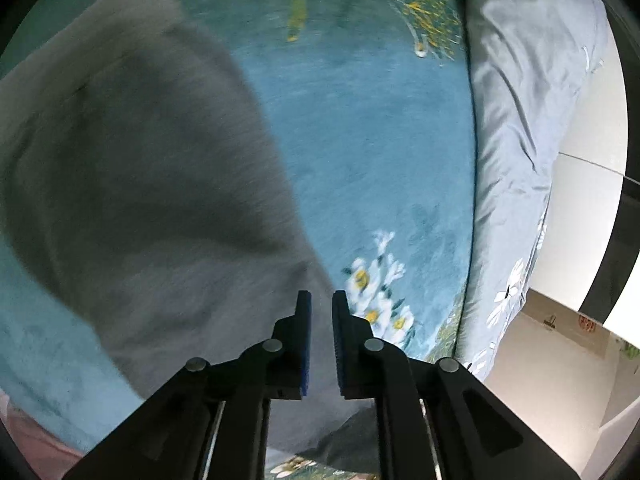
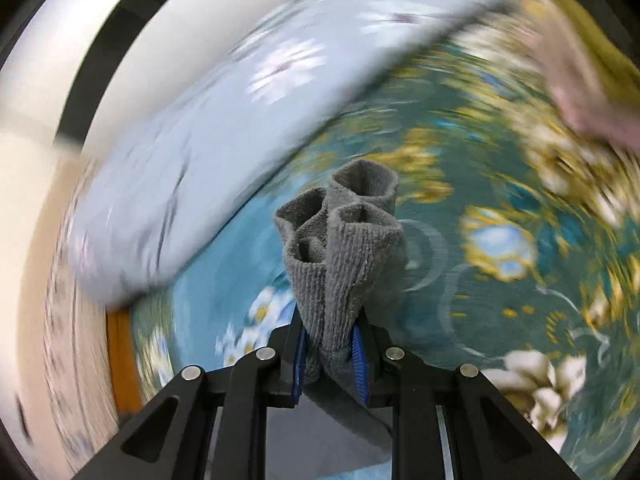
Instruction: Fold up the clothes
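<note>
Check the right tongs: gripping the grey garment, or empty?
Gripping. The right tongs are shut on a bunched fold of the grey garment, which stands up between the blue pads.

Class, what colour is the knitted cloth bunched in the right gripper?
Grey, ribbed knit cloth; clearest in the right wrist view.

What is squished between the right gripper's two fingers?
Bunched grey cloth, clamped in the right gripper; the right wrist view shows it.
</note>
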`<state>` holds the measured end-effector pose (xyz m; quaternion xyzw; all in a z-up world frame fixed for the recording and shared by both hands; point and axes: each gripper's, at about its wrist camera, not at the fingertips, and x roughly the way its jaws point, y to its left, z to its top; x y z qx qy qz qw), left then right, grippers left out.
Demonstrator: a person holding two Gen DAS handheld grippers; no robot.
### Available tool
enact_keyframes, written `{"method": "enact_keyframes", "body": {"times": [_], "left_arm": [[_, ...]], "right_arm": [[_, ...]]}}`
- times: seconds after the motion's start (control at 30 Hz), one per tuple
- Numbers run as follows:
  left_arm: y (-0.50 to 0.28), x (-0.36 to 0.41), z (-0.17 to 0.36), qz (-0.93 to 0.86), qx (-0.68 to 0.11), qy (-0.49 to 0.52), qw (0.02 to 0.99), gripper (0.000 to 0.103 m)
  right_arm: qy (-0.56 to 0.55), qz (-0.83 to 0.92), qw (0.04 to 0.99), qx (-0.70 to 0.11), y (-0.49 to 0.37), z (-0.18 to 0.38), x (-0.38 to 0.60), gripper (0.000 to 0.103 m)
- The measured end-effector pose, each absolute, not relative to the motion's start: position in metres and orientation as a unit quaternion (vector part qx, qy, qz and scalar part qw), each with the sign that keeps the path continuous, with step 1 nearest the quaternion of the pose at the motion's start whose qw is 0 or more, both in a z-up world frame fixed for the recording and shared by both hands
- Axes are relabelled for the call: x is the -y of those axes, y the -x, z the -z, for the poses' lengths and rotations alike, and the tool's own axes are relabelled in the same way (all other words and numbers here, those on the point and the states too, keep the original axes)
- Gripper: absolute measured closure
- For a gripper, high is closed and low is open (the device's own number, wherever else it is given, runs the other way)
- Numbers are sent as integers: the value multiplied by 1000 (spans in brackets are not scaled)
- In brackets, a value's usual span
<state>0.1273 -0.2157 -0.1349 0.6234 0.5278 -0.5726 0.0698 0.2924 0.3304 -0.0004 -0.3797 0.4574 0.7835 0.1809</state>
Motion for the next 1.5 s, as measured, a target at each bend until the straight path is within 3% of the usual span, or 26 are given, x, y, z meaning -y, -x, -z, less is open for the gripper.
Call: {"method": "enact_keyframes", "body": {"times": [0.2, 0.33, 0.6, 0.73, 0.83, 0.97, 1.07, 1.33, 1.5], "left_arm": [[-157, 231, 130, 577, -528, -621, 60, 91], [-178, 238, 128, 577, -531, -619, 55, 84], [-215, 252, 124, 567, -536, -623, 56, 83], [-226, 251, 128, 557, -541, -628, 58, 82], [-229, 247, 131, 552, -540, -633, 56, 81], [-230, 236, 130, 548, -538, -639, 47, 73], [-225, 220, 132, 548, -530, -647, 24, 71], [-209, 154, 158, 536, -484, -691, -23, 50], [-213, 132, 177, 523, -461, -717, 0, 46]], "right_arm": [[450, -822, 78, -340, -225, -5, -228, 80], [491, -815, 38, -307, -199, 18, -169, 80], [551, -787, 27, -277, -181, 60, -99, 80], [568, -782, 16, -257, -177, 65, -86, 68], [564, -784, -11, -258, -180, 60, -83, 50], [552, -787, -37, -274, -192, 50, -92, 47], [555, -784, -14, -277, -204, 50, -112, 47], [567, -754, 69, -326, -252, 63, -176, 47], [570, -738, 86, -351, -272, 70, -185, 47]]}}
